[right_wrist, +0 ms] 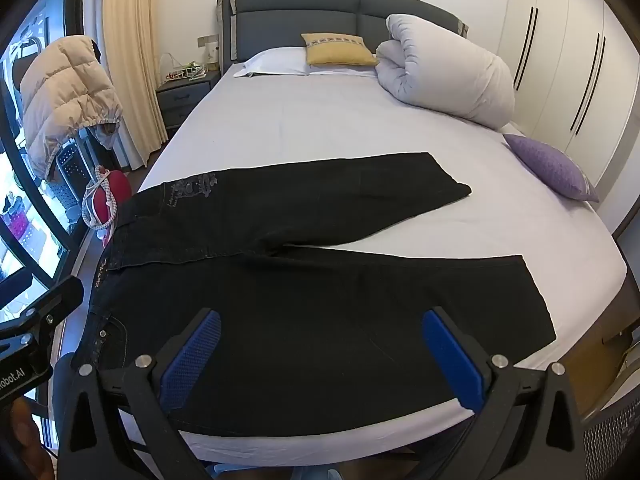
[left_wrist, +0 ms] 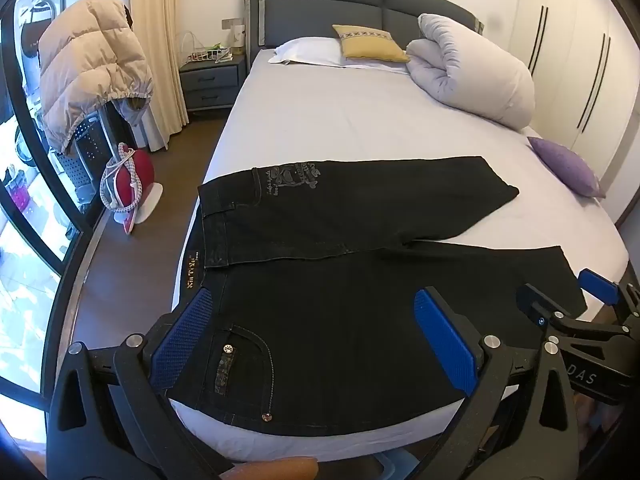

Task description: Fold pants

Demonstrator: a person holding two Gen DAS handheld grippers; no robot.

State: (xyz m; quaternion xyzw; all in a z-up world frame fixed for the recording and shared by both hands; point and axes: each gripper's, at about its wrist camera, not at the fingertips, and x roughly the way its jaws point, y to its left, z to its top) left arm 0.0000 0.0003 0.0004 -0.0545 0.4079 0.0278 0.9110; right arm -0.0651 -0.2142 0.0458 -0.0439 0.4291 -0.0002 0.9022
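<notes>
Black pants (left_wrist: 340, 264) spread flat on the bed (left_wrist: 320, 128), waist toward the left edge, both legs stretched to the right and parted in a narrow V. Left gripper (left_wrist: 316, 340) hovering over the waist and pocket area, fingers (left_wrist: 180, 340) spread as wide as possible, holding nothing. Right gripper (right_wrist: 320, 360) above the near leg, likewise fully open and empty. Risk from here: pinching only the top layer of cloth, so that the lower layer stays behind and wrinkles. Also possible: dragging the pants off the near edge of the bed, since waist and near leg lie just beside it. Uneven lifting of the two hands probably giving a crooked fold.
</notes>
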